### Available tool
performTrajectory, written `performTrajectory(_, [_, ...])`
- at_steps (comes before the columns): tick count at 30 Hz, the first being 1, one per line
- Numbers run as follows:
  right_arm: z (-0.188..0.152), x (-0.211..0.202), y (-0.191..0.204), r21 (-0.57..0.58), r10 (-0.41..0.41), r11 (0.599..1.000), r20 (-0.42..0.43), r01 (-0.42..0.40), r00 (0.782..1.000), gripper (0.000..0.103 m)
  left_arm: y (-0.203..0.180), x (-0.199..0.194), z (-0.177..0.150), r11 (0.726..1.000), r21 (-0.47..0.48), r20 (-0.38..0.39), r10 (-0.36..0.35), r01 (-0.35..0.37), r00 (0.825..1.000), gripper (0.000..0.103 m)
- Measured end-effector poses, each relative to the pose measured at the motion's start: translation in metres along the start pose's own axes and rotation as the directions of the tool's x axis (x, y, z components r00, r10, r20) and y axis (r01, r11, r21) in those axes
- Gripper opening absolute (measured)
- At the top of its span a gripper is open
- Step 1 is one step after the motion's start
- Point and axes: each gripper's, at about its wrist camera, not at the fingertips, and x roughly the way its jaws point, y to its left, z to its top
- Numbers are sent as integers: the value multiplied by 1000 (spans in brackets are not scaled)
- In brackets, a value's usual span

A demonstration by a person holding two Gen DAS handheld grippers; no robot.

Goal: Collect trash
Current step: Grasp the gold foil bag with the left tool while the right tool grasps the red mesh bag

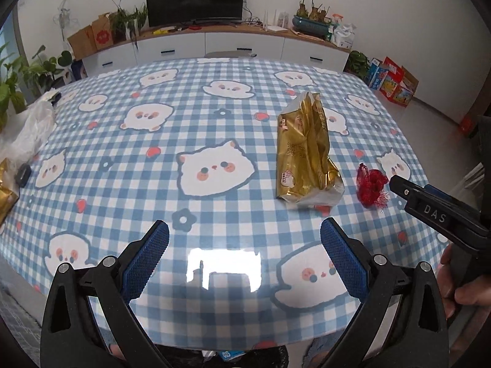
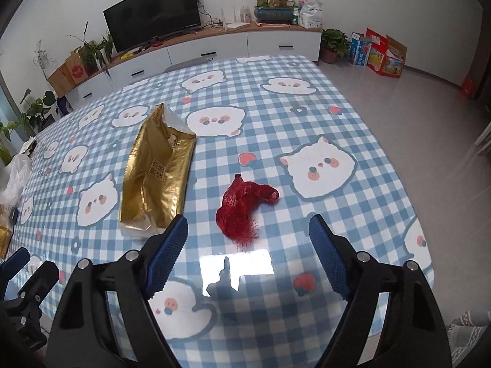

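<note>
1. Now, from the left wrist view, the left gripper (image 1: 244,239) hangs over the near part of the checked tablecloth (image 1: 214,128) with its jaws spread wide and nothing between them. Taking the gold packet (image 1: 303,153) as the landmark, the red mesh bag (image 1: 372,187) lies just to its right, apart from it. A tip of the right gripper (image 1: 399,182) sits almost against the far side of that mesh. Well left of the packet, at the table's edge, lie a white plastic bag (image 1: 33,128) and another bit of gold wrapping (image 1: 6,196).

2. From the right wrist view, the right gripper (image 2: 248,230) is open and empty, and the mesh bag (image 2: 244,211) lies just beyond the gap between its fingers, again right of the gold packet (image 2: 158,174).

3. To my eye the step is taking the mesh. Centre the jaws over its thick middle rather than the frayed near end, which looks likely to slip out.

4. Come low to the cloth before closing, as the mesh lies flat.

5. Keep the left-hand finger (image 2: 172,248) clear of the packet's near corner, which it nearly overlaps.
</note>
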Motion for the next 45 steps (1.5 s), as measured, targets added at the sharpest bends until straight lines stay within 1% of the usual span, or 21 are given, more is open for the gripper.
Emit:
performTrajectory(4, [12, 23, 1, -9, 2, 1000, -31, -2, 1000, 68, -9, 14, 13, 1000, 21, -3, 19, -19, 1000, 97])
performTrajectory(10, [18, 53, 9, -22, 6, 1000, -83, -8, 996, 58, -20, 29, 30, 999, 41, -4, 28, -28, 1000, 97])
performTrajectory(13, [18, 64, 8, -19, 5, 1000, -106, -7, 994, 50, -29, 37, 38, 997, 64, -1, 40, -40, 999, 97])
performTrajectory(14, [18, 67, 8, -19, 4, 1000, -111, -6, 994, 45, -33, 39, 40, 997, 71, -1, 41, -41, 999, 97])
performTrajectory(15, [18, 70, 7, -18, 4, 1000, -117, -6, 993, 38, -37, 42, 43, 996, 76, -3, 43, -43, 999, 97])
performTrajectory(16, [17, 72, 5, -13, 6, 1000, -123, -8, 992, 34, -40, 44, 46, 996, 80, -4, 43, -42, 999, 97])
performTrajectory(17, [17, 72, 3, -5, 11, 1000, -125, -12, 992, 25, -44, 46, 48, 995, 85, -4, 42, -41, 999, 97])
performTrajectory(18, [18, 69, -1, 5, 19, 1000, -123, -18, 992, 21, -48, 48, 51, 995, 89, -2, 44, -44, 999, 97])
performTrajectory(20, [21, 62, -8, 12, 33, 999, -114, -32, 993, 17, -56, 52, 55, 994, 102, 1, 51, -50, 999, 97])
performTrajectory(21, [23, 57, -13, 20, 37, 999, -105, -35, 994, 17, -60, 54, 57, 993, 110, 1, 53, -53, 999, 97])
performTrajectory(26, [27, 43, -32, 11, -1, 1000, -79, 1, 997, 17, -80, 71, 68, 990, 127, -12, 56, -54, 998, 97])
performTrajectory(29, [26, 44, -40, 4, -26, 1000, -81, 26, 996, 17, -88, 85, 72, 989, 132, -29, 65, -60, 997, 94])
performTrajectory(31, [26, 47, -47, 11, -32, 999, -87, 33, 996, 17, -92, 94, 73, 989, 135, -44, 68, -61, 997, 87])
performTrajectory(35, [25, 47, -55, 27, -26, 999, -93, 29, 995, 17, -93, 112, 74, 992, 113, -90, 57, -47, 994, 76])
performTrajectory(37, [26, 46, -57, 35, -24, 999, -90, 27, 996, 17, -94, 117, 73, 992, 114, -97, 69, -58, 993, 66])
performTrajectory(38, [26, 45, -58, 38, -22, 999, -89, 25, 996, 17, -94, 120, 72, 991, 116, -103, 78, -66, 992, 64])
performTrajectory(41, [26, 45, -58, 38, -19, 999, -89, 22, 996, 17, -91, 127, 72, 992, 106, -127, 82, -69, 989, 51])
performTrajectory(42, [26, 45, -58, 37, -18, 999, -90, 21, 996, 17, -91, 128, 71, 992, 106, -130, 87, -73, 988, 46])
performTrajectory(43, [26, 45, -57, 36, -18, 999, -90, 21, 996, 17, -90, 129, 69, 991, 108, -131, 92, -78, 987, 37])
performTrajectory(44, [26, 44, -57, 34, -18, 999, -90, 21, 996, 17, -91, 129, 68, 990, 115, -133, 92, -76, 987, 31])
performTrajectory(45, [26, 44, -56, 32, -18, 999, -90, 21, 996, 17, -92, 129, 67, 990, 121, -138, 87, -71, 987, 18])
